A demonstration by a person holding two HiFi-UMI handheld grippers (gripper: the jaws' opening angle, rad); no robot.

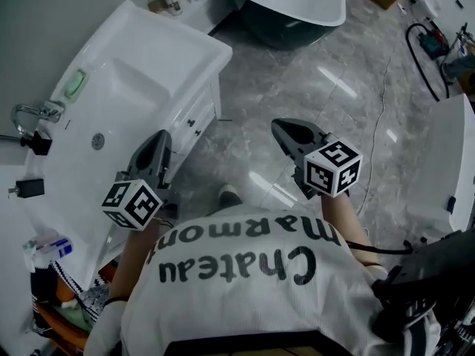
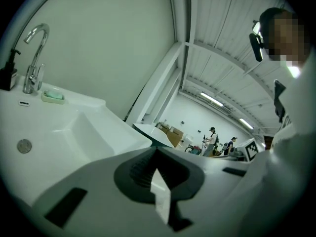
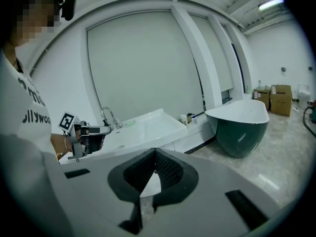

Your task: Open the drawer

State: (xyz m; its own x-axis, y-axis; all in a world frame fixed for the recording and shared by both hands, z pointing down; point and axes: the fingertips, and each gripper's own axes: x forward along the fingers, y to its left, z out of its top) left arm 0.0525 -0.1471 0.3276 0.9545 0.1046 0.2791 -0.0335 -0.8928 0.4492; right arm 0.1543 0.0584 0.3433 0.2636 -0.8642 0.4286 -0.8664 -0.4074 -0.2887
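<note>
Neither left gripper point(image 1: 158, 147) nor right gripper point(image 1: 291, 134), jaws closed, touches the drawer point(image 1: 196, 115).

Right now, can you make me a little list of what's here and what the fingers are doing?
Sink cabinet: white, on the left
Drawer: looks shut, nothing touching it
Left gripper: fingers together, holding nothing
Right gripper: fingers together, holding nothing
Bathtub: dark with a white inside, farther ahead
</note>
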